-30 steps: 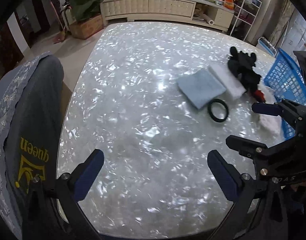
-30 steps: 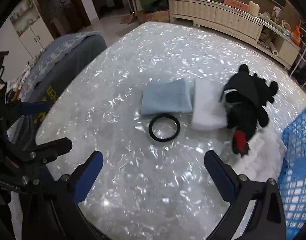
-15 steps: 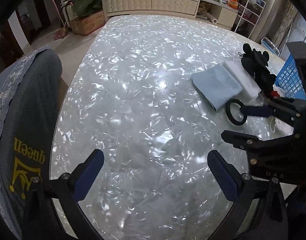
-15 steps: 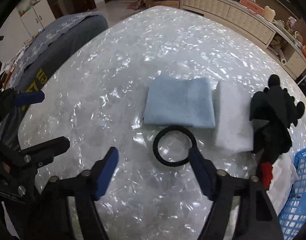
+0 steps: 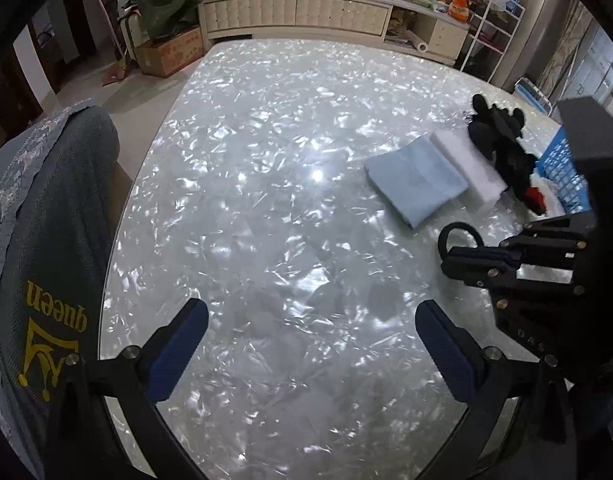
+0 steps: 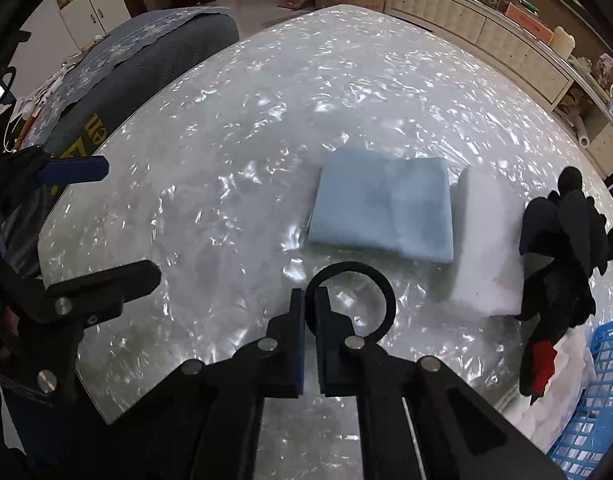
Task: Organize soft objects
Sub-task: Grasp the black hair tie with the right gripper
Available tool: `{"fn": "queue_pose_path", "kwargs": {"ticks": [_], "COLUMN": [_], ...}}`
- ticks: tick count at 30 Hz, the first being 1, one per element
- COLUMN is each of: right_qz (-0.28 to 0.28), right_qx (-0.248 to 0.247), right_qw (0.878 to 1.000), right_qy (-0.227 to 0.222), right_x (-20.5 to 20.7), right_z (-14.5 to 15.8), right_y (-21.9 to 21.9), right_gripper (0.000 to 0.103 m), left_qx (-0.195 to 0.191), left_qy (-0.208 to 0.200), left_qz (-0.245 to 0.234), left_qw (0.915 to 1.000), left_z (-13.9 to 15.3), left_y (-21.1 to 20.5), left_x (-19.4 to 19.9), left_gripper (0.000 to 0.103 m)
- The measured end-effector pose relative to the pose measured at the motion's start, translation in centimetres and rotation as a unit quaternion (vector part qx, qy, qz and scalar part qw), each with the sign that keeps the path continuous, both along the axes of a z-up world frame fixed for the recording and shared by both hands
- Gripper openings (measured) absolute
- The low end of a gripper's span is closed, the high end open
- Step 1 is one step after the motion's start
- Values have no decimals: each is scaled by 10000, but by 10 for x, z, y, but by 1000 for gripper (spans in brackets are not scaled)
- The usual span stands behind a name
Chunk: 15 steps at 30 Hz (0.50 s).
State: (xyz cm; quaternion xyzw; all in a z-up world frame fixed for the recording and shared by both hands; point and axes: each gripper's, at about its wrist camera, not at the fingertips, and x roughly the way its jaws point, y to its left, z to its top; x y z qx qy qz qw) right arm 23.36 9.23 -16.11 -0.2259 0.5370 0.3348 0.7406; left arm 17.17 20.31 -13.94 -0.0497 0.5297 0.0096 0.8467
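Observation:
A black elastic ring [image 6: 386, 304] lies on the shiny table [image 6: 234, 152]. My right gripper [image 6: 310, 308] is shut on its left rim, which sits between the pads. Behind the ring lie a folded blue cloth [image 6: 382, 212] and a folded white cloth [image 6: 486, 240]. A black plush toy [image 6: 566, 248] with a red tip lies to their right. My left gripper [image 5: 312, 320] hangs open above bare table, nothing between its fingers. In the left wrist view the right gripper [image 5: 450, 258] pinches the ring [image 5: 446, 236] in front of the blue cloth [image 5: 416, 180].
A blue plastic basket [image 6: 598, 400] stands at the table's right edge, with a white fluffy cloth [image 6: 562, 384] against it. A chair back draped in grey fabric [image 5: 54, 208] stands at the left edge. A cabinet [image 5: 298, 16] and clutter lie beyond the far edge.
My right gripper came down toward the ring and its jaws went from wide open to shut on the ring's rim. My left gripper sank slightly and stayed open.

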Motion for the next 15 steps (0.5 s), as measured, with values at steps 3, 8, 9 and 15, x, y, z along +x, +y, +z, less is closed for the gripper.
{"fn": "queue_pose_path", "kwargs": {"ticks": [3, 8, 9, 15], "right_qz": [-49, -174, -195, -358], "right_qx": [-38, 152, 197, 453], "right_qw": [10000, 9997, 9995, 9978], "right_qy": [33, -92, -122, -331], "right_x": [-4, -15, -18, -29], "right_z": [0, 27, 33, 73], "right_y": [-3, -22, -26, -56], "right_gripper": [4, 4, 4, 4], "left_qx": [-20, 61, 64, 22], "left_qy": [-103, -321, -326, -466], "left_qz": [-60, -285, -331, -575], "left_qw": [9999, 9991, 9989, 9973], "left_z": [9, 30, 33, 53], "left_y": [-3, -14, -16, -33], "left_x": [-5, -16, -17, -24], "left_gripper": [103, 103, 103, 103]}}
